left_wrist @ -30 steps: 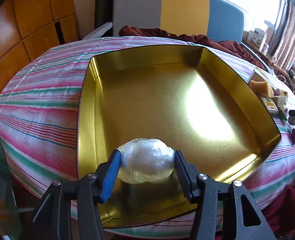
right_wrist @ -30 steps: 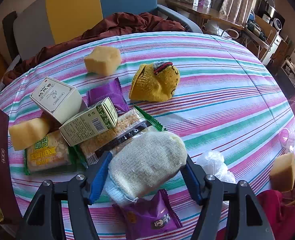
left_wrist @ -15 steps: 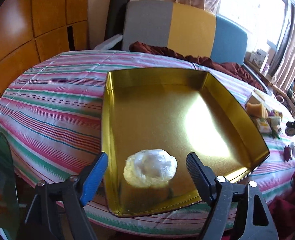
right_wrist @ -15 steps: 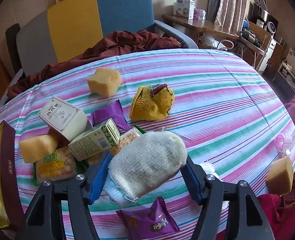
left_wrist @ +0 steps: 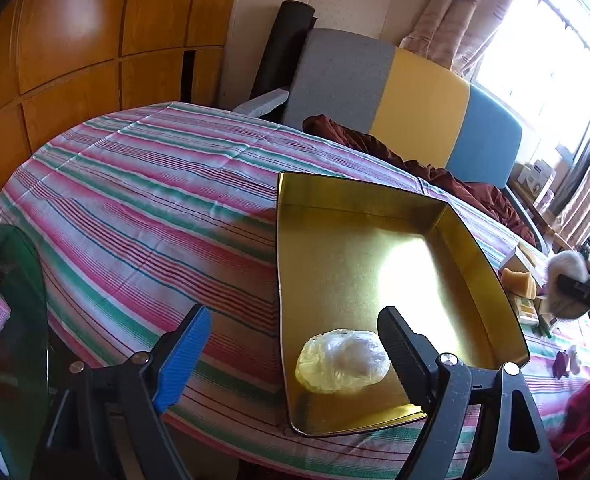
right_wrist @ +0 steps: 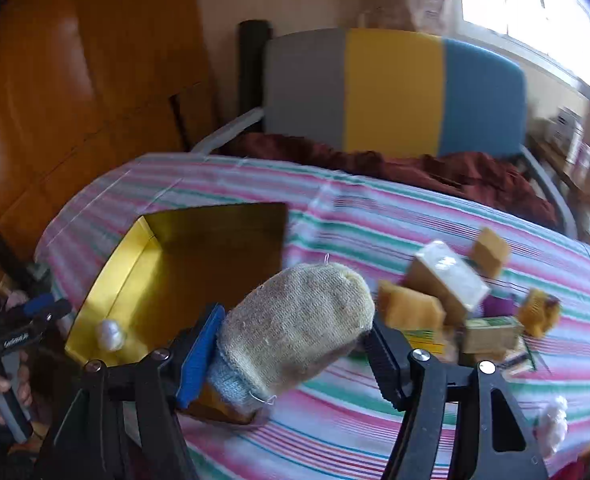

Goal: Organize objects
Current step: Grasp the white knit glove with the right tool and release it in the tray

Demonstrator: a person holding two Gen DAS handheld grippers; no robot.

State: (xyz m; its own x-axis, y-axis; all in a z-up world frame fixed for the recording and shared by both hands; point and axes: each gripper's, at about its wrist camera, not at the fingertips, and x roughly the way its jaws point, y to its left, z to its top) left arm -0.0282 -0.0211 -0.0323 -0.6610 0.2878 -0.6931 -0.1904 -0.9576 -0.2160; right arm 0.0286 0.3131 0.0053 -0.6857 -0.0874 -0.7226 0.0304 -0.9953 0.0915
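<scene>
A gold metal tray [left_wrist: 375, 216] lies on the striped tablecloth; it also shows in the right wrist view [right_wrist: 107, 288]. A clear plastic-wrapped ball [left_wrist: 342, 360] rests in the tray's near corner and shows small in the right wrist view [right_wrist: 110, 334]. My left gripper [left_wrist: 295, 344] is open and empty, pulled back above the tray's near left edge. My right gripper [right_wrist: 295, 344] is shut on a rolled cream sock [right_wrist: 295, 324], held above the table right of the tray. The sock shows at the far right of the left wrist view [left_wrist: 567, 280].
Small boxes [right_wrist: 447, 280], yellow sponges [right_wrist: 411, 306], snack packets and a yellow knit item [right_wrist: 539, 312] crowd the table's right side. A white crumpled bag [right_wrist: 553, 424] lies near the front edge. A grey, yellow and blue chair [left_wrist: 395, 96] stands behind the table.
My left gripper opened, released the wrapped ball in the tray and drew back to the left. My right gripper lifted the sock and swung left toward the tray.
</scene>
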